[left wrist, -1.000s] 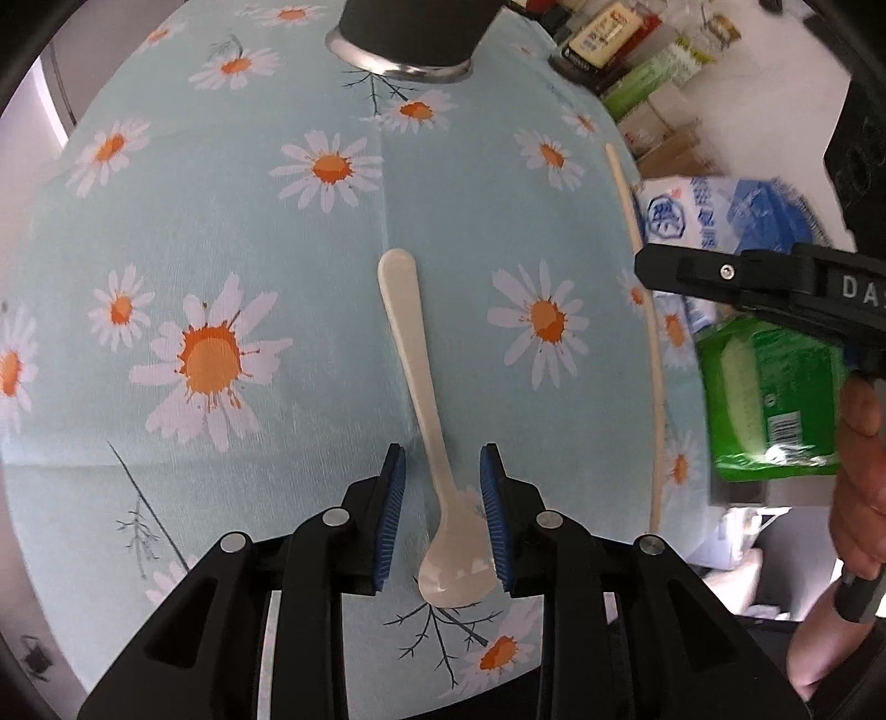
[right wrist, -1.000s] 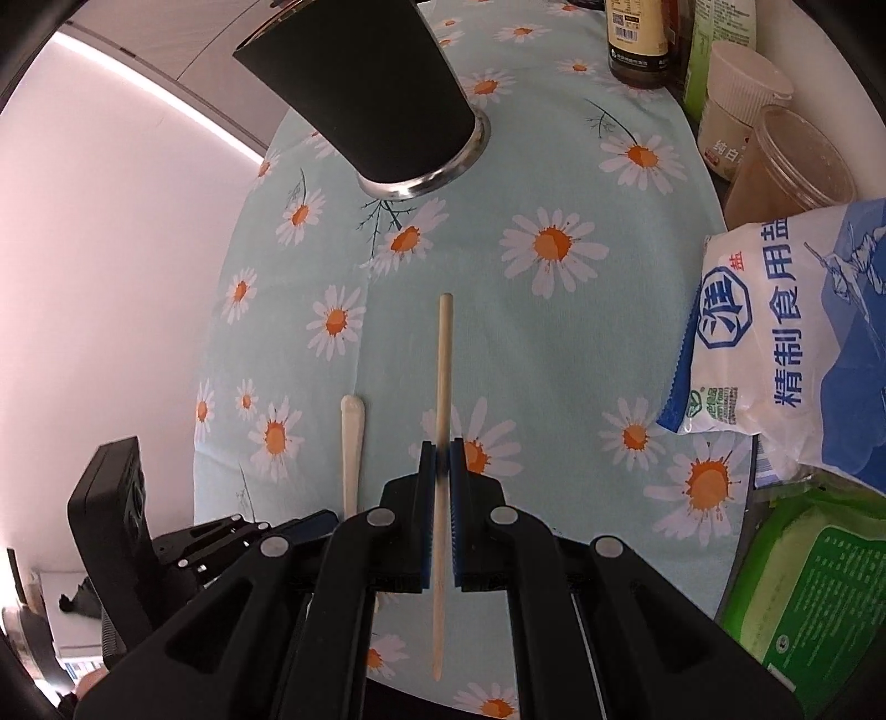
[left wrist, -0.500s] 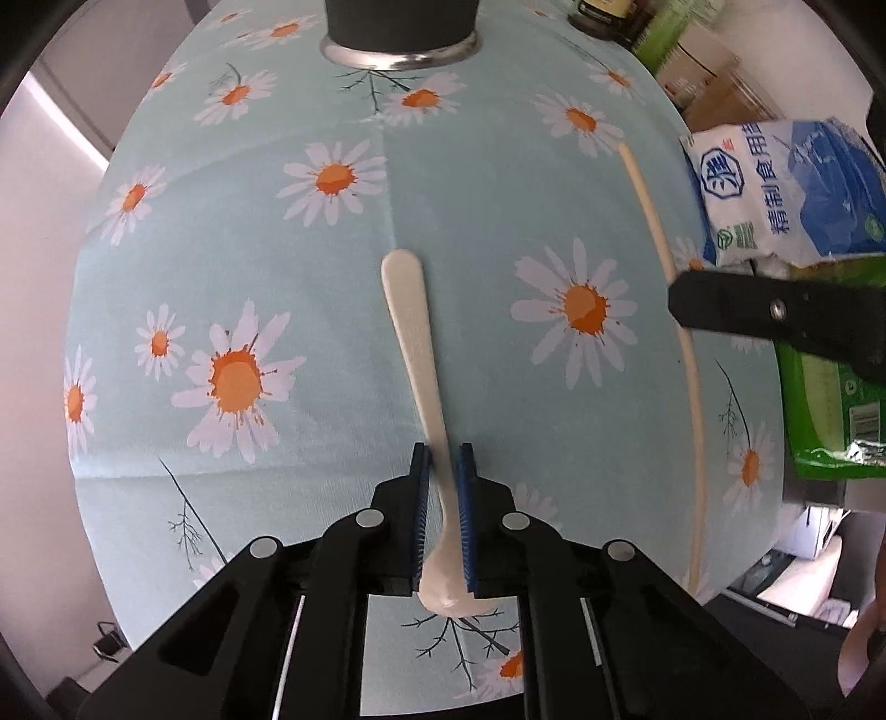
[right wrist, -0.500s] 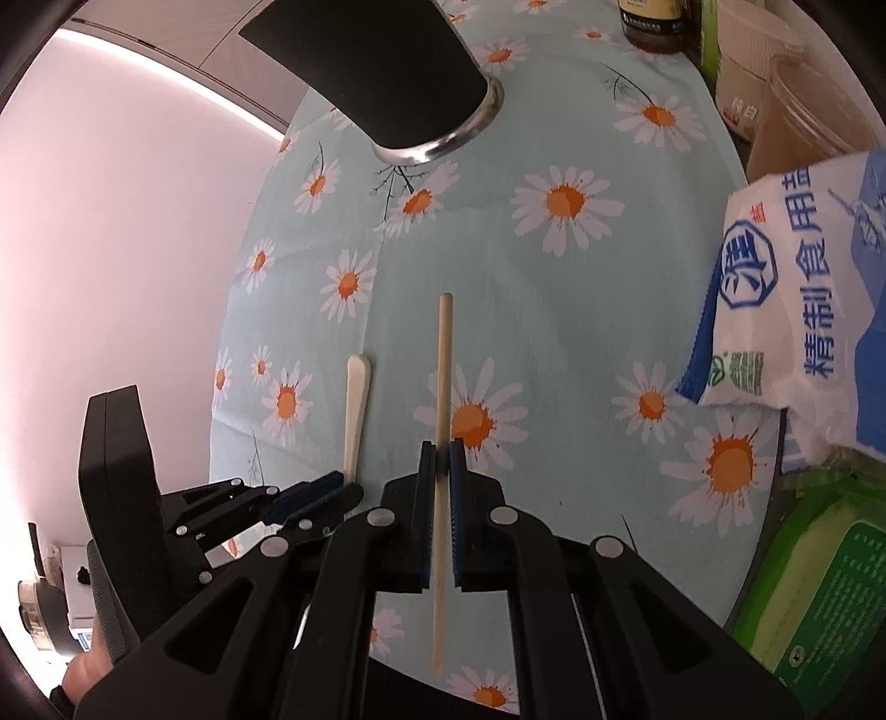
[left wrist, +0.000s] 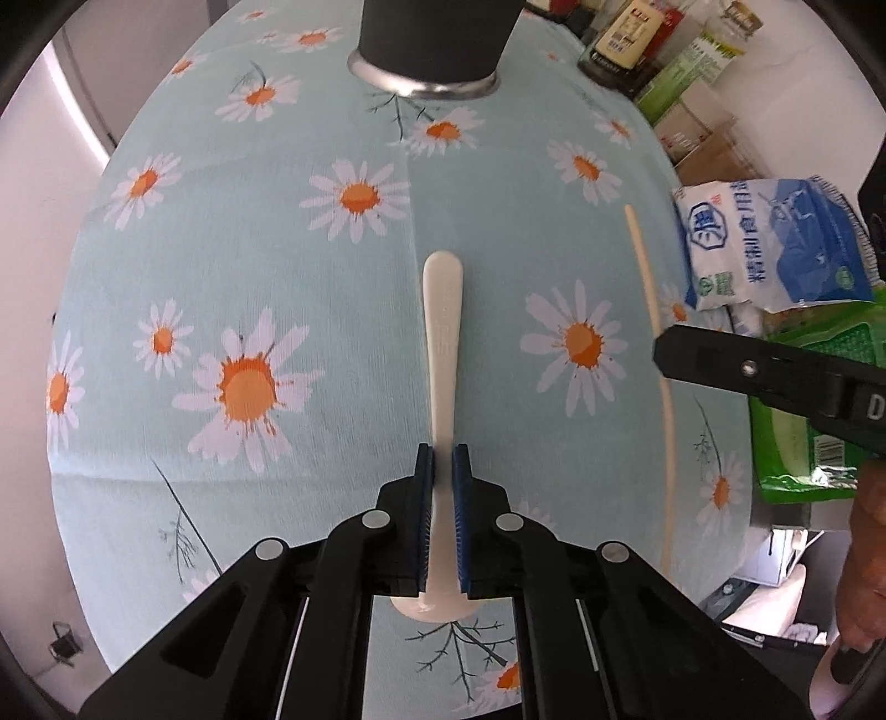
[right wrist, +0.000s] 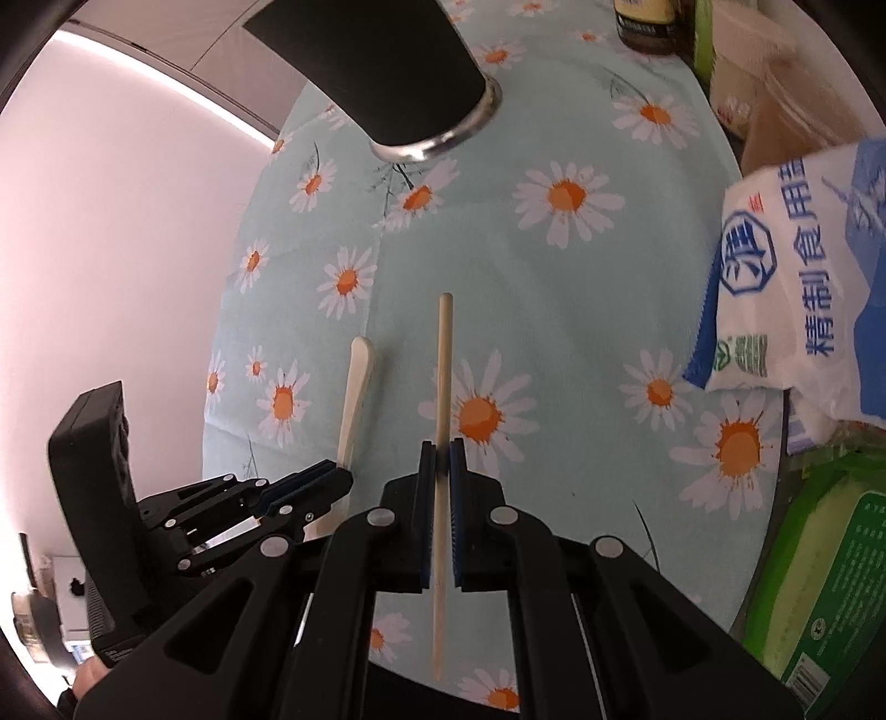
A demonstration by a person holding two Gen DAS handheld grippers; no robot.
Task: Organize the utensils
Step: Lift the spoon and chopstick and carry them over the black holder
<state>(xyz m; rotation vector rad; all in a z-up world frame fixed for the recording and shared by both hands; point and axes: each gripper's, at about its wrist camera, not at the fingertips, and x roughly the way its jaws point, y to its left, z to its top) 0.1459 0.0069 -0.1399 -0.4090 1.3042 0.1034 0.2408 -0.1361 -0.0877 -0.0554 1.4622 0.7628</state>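
One spoon point(left wrist: 441, 332), one chopstick point(right wrist: 443, 387), one black cup point(left wrist: 437, 39) — two grippers, one salt bag point(left wrist: 775, 243).

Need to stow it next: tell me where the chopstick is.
The chopstick sits centre in the right wrist view, clamped between the right gripper jaws, right of the white spoon, over the daisy cloth.

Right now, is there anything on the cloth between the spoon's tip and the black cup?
Nothing. In the left wrist view, only bare daisy tablecloth lies between the white spoon tip and the black cup.
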